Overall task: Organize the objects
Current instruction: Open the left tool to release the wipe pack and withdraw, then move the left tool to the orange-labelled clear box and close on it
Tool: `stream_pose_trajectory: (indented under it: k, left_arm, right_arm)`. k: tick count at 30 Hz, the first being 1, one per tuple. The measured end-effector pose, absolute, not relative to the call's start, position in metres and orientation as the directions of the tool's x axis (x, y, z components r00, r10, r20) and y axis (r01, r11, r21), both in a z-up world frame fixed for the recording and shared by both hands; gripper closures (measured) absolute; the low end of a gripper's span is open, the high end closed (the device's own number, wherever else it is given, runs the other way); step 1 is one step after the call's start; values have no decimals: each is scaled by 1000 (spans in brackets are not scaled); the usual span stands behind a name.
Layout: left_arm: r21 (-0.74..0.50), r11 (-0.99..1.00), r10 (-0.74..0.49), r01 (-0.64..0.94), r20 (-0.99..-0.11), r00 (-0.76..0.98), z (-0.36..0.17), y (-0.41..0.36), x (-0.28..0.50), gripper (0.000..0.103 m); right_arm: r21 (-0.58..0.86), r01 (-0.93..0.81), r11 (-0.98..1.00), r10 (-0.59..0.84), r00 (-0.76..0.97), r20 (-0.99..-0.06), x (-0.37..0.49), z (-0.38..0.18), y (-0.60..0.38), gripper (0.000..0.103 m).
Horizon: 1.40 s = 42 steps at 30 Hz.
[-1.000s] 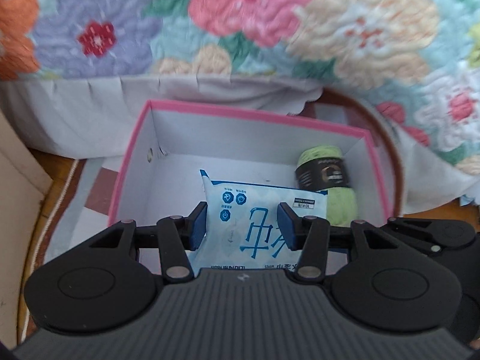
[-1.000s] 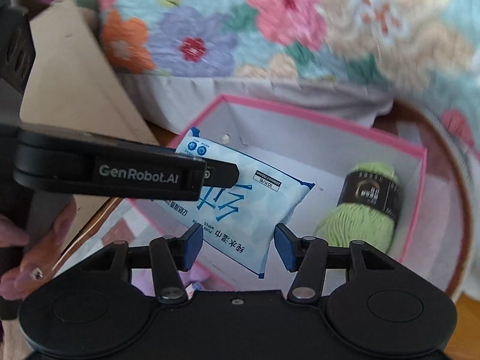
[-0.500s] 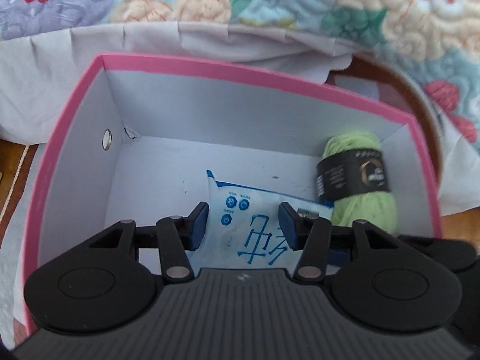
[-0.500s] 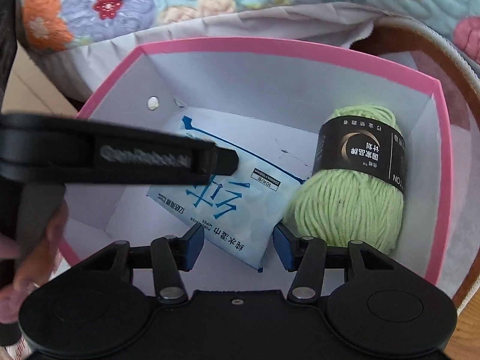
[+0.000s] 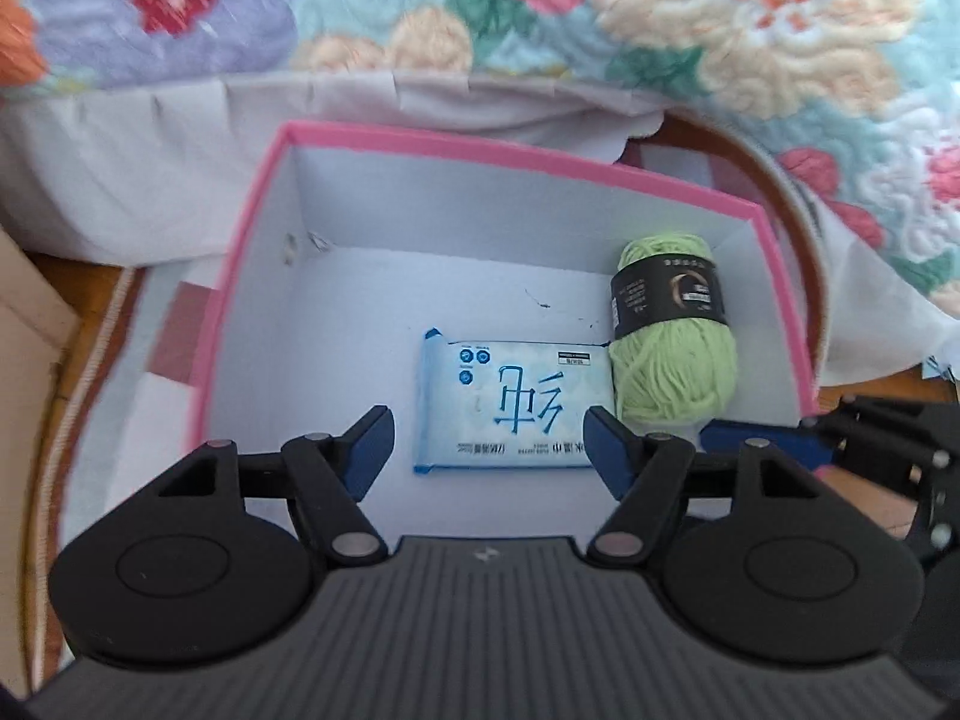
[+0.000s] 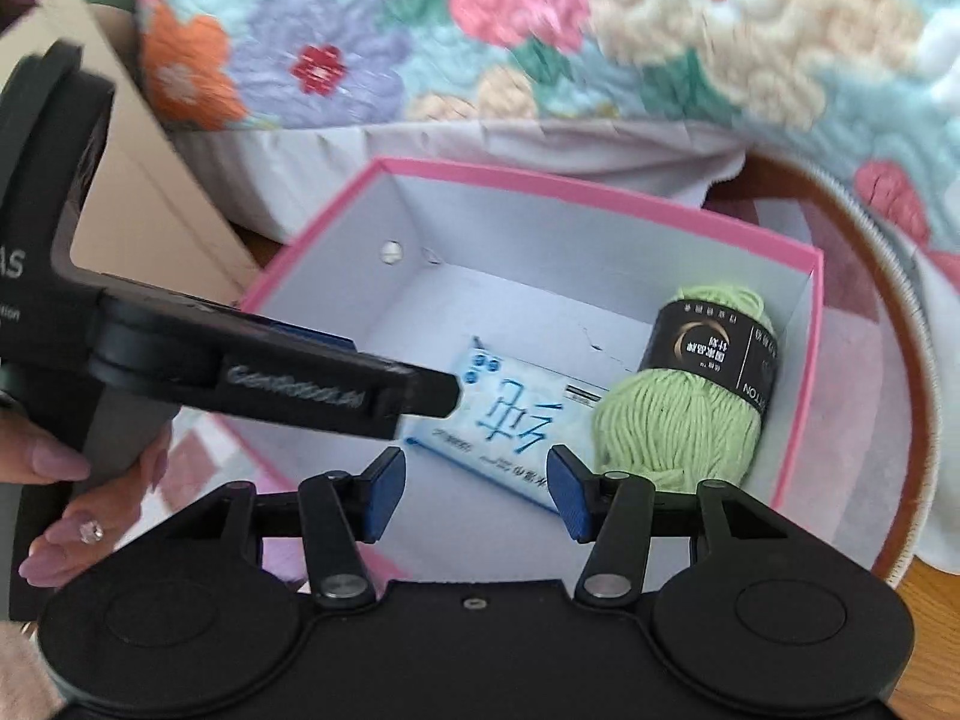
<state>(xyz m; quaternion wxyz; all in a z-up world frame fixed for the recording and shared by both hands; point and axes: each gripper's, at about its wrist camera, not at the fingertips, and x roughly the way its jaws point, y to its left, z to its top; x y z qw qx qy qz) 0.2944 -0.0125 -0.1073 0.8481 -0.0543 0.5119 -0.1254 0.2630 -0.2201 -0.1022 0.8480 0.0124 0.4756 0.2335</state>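
The pack of wet wipes [image 5: 516,414] lies flat on the floor of the pink-rimmed box [image 5: 480,147], just beside the ball of green yarn [image 5: 675,336], which sits toward the box's right wall with its black paper band [image 5: 666,294] across the middle. From the left wrist view the two seem to touch at the pack's right end, though I cannot be sure.

The left claw [image 5: 489,441] hangs above the near edge of the pack with its blue pads [image 5: 603,438] spread wide and nothing between them. The right claw [image 6: 474,489] is likewise apart and empty, over the near side of the box, looking in at both items.

To my eye the placing step is finished: both things rest in the box and neither claw grips anything. The next move, I judge, is to lift both claws clear of the box without knocking its rim, then go for whatever else needs sorting. No further loose items show in either view, only the flowered quilt [image 6: 420,42] behind and a cardboard panel [image 6: 156,204] to the left.
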Motion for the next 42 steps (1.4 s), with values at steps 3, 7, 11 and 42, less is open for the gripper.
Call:
stream_pose_trajectory:
  k: [3, 7, 11, 42]
  left_arm:
    - [-208, 963, -265, 172, -849, 457, -81, -6, 276, 34]
    - [-189, 964, -257, 188, -842, 473, -48, -1, 255, 34]
    - [-155, 969, -233, 194, -840, 491, -18, 4, 231, 34]
    - [-34, 969, -139, 244, -893, 429, 28, 29, 59, 19]
  right_arm:
    - [226, -419, 880, 414, 440, -797, 253, -79, -218, 45]
    - [199, -476, 857, 427, 440, -790, 235, -47, -213, 45]
    - [167, -516, 840, 430, 446, -785, 212, -17, -209, 43]
    - [126, -821, 557, 565, 264, -782, 70, 44, -178, 29]
